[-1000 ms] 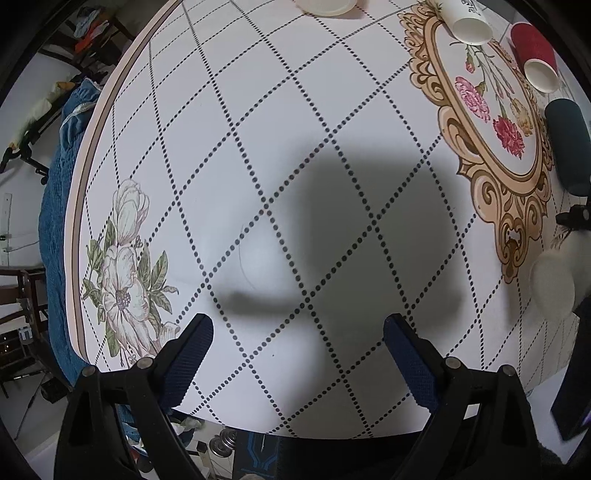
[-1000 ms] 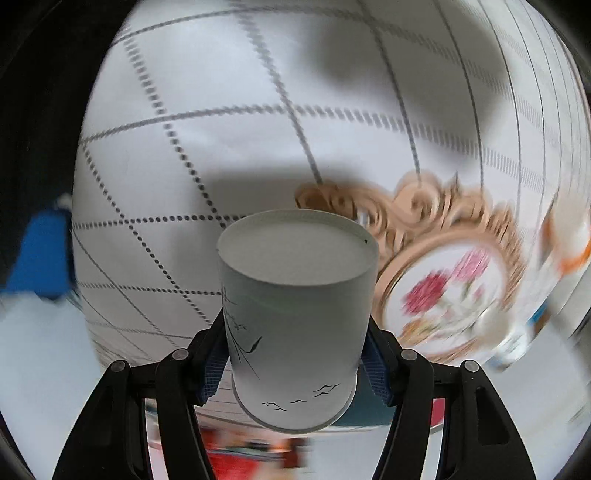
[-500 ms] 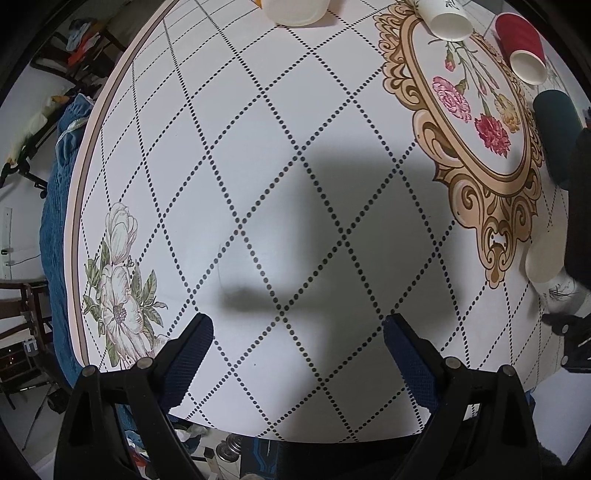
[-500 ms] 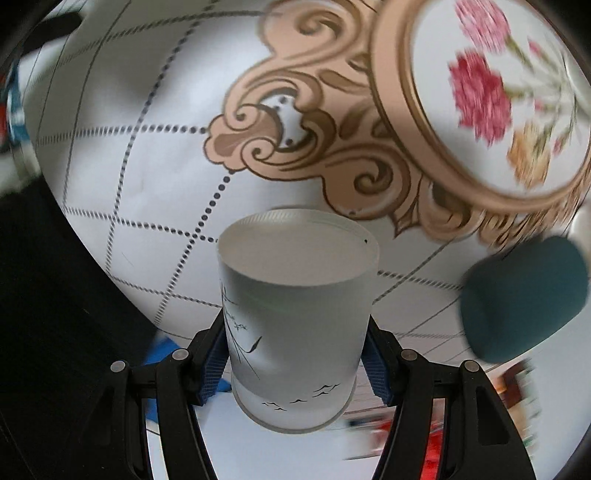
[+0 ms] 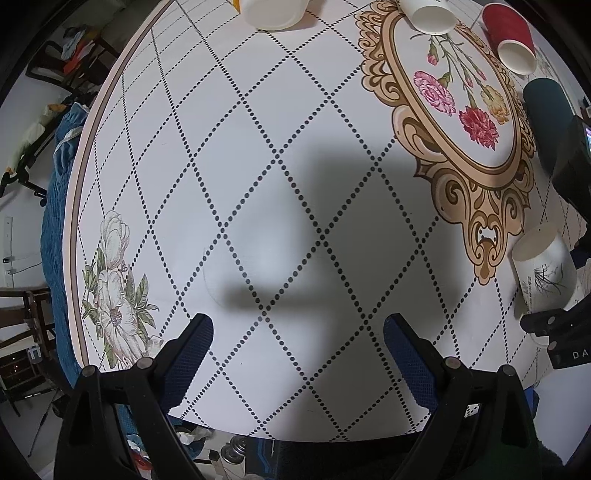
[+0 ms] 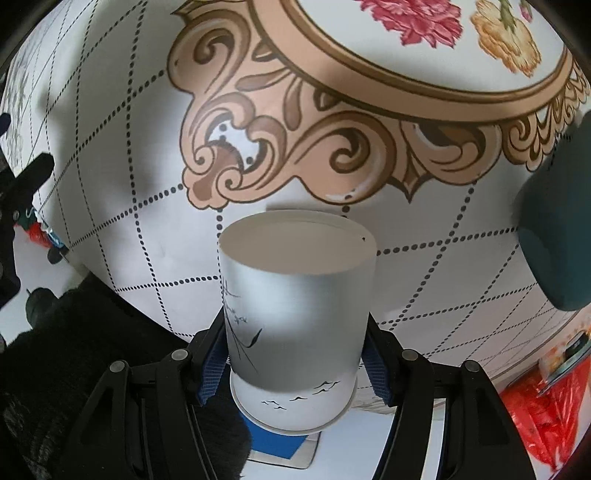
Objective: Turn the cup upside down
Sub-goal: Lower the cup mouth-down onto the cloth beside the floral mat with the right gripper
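My right gripper (image 6: 293, 363) is shut on a white paper cup (image 6: 295, 306) with a thin black drawing of birds and reeds. The cup's flat base faces away from me toward the table, and its rolled rim is nearest the camera. It hangs over the table's near edge by the gold scroll ornament. The same cup (image 5: 545, 267) shows at the far right of the left wrist view, tilted, held by the black right tool. My left gripper (image 5: 297, 349) is open and empty above the dotted white tabletop (image 5: 258, 166).
A dark teal cup (image 5: 546, 110) lies by the floral medallion; it also shows at the right of the right wrist view (image 6: 557, 240). A red cup (image 5: 511, 40), a white cup (image 5: 428, 14) and a white tub (image 5: 273, 13) sit at the far edge. Table edge runs close below.
My right gripper has swung with the cup toward the gold ornament and teal cup, lower over the table. The left gripper's view has shifted slightly; its fingers stayed open.
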Demonstrator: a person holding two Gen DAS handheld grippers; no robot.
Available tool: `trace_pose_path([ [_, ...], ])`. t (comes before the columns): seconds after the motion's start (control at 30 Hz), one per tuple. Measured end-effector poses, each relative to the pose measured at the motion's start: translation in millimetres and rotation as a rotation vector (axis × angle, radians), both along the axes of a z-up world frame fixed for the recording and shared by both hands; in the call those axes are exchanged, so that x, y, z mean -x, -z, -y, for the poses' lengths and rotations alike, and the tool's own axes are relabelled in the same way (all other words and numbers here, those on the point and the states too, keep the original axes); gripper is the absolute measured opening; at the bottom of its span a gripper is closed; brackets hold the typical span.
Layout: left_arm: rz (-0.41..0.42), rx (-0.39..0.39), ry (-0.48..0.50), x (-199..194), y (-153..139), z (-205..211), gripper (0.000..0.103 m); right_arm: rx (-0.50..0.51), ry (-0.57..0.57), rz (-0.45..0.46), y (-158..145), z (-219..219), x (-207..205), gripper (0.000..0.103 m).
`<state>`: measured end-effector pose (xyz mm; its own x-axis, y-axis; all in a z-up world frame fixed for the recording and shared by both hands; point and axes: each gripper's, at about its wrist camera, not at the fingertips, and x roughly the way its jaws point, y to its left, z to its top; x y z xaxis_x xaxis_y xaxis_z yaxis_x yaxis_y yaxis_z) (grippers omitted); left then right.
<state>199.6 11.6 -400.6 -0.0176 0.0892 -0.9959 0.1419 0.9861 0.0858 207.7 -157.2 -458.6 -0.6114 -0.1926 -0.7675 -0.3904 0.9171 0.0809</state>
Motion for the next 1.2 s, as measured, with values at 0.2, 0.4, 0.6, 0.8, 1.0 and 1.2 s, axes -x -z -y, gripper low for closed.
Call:
trace_pose_path([
  [0.2, 0.006, 0.002, 0.007, 4, -5, 6, 0.095, 0.013, 0.027, 0.017, 3, 14, -4, 0.078],
  [0.4, 0.007, 0.002, 0.005, 8, -11, 6, 0.095, 0.009, -0.002, 0.074, -11, 3, -20, 0.078],
  [0.6, 0.007, 0.001, 0.006, 7, -10, 5, 0.095, 0.013, -0.041, 0.146, -26, 2, -32, 0.069],
  [0.8, 0.010, -0.002, 0.008, 9, -11, 4, 0.095, 0.007, -0.067, 0.206, -51, -12, -36, 0.062],
  [1.0, 0.004, 0.006, -0.010, 11, -13, 8, 0.095, -0.040, -0.021, 0.364, -94, -20, -37, 0.062],
  [1.2, -0.011, 0.014, -0.026, 4, -13, 2, 0.095, -0.125, 0.056, 0.628, -137, -22, -40, 0.062],
])
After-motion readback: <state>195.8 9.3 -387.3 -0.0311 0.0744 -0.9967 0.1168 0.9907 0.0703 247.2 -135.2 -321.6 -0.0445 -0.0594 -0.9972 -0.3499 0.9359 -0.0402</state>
